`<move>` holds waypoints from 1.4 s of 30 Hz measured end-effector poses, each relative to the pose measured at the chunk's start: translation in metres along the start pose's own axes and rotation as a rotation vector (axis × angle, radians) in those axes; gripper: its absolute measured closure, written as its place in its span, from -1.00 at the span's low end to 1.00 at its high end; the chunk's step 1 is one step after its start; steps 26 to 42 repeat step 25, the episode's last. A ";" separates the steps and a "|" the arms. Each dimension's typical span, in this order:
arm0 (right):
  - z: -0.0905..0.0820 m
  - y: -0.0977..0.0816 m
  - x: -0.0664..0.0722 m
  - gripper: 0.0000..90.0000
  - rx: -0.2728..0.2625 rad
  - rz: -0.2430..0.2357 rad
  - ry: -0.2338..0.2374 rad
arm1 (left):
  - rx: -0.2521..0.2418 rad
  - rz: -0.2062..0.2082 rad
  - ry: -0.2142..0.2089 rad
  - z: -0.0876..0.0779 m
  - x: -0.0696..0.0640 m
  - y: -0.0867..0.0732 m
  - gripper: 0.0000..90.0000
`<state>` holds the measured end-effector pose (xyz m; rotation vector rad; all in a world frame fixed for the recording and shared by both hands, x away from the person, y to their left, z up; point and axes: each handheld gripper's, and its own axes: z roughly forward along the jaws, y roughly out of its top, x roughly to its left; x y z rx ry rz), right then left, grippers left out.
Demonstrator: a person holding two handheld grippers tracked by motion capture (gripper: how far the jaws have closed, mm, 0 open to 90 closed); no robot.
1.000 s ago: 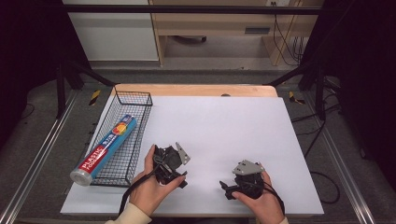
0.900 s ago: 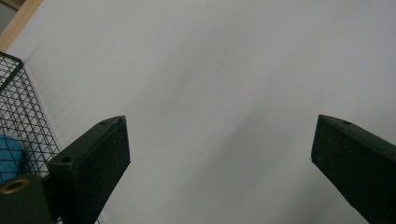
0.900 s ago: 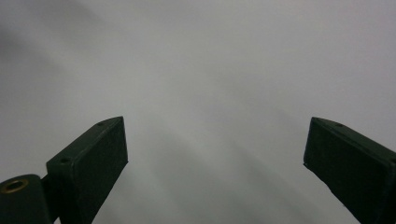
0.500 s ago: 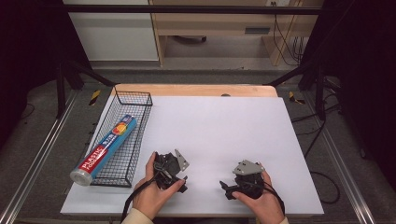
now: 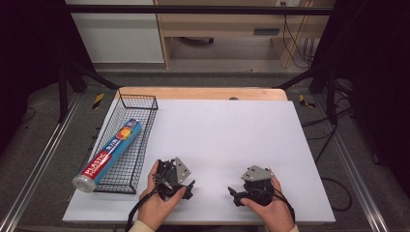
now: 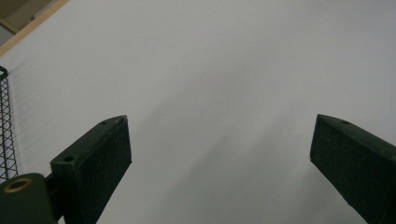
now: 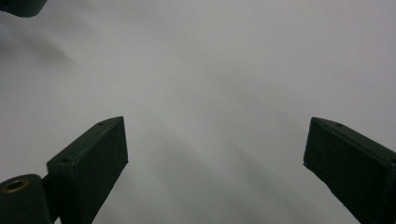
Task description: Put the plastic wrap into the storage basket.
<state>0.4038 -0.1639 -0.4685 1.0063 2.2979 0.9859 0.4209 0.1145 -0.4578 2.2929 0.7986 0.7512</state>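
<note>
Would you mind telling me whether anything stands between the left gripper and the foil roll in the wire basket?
Yes: the basket's near side wall stands between the left gripper and the roll. From above, the roll lies uncovered, with the fingers open.

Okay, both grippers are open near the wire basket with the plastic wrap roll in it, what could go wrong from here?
1. The plastic wrap roll overhangs the near rim of the wire basket; grabbing that end may tip or drag the basket.
2. The left gripper sits close to the basket's side and could snag the mesh.
3. The round roll might slip from the jaws; the right gripper is farther off.
</note>
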 end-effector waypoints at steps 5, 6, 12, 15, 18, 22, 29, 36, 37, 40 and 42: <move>-0.001 0.000 -0.001 -0.85 -0.011 0.002 -0.008 | -0.037 0.001 -0.015 0.002 0.000 -0.003 -0.88; -0.001 0.000 -0.001 -0.85 -0.011 0.002 -0.010 | -0.044 0.000 -0.024 0.003 -0.001 -0.004 -0.88; -0.002 0.000 -0.003 -0.85 -0.021 0.000 -0.024 | -0.074 -0.005 -0.076 0.005 -0.006 -0.006 -0.88; -0.002 0.000 -0.005 -0.85 -0.020 0.001 -0.040 | -0.089 0.013 -0.099 0.000 -0.007 -0.009 -0.89; -0.002 0.001 -0.007 -0.85 -0.027 -0.001 -0.052 | -0.120 -0.009 -0.112 -0.003 -0.006 -0.010 -0.89; -0.002 0.002 -0.008 -0.85 -0.038 0.008 -0.073 | -0.147 0.001 -0.112 -0.009 -0.008 -0.008 -0.89; -0.003 0.003 -0.008 -0.85 -0.041 0.005 -0.085 | -0.165 -0.020 -0.109 -0.014 -0.007 -0.009 -0.89; -0.003 0.003 -0.008 -0.85 -0.041 0.005 -0.085 | -0.165 -0.020 -0.109 -0.014 -0.007 -0.009 -0.89; -0.003 0.003 -0.008 -0.85 -0.041 0.005 -0.085 | -0.165 -0.020 -0.109 -0.014 -0.007 -0.009 -0.89; -0.003 0.003 -0.008 -0.85 -0.041 0.005 -0.085 | -0.165 -0.020 -0.109 -0.014 -0.007 -0.009 -0.89; -0.003 0.003 -0.008 -0.85 -0.041 0.005 -0.085 | -0.165 -0.020 -0.109 -0.014 -0.007 -0.009 -0.89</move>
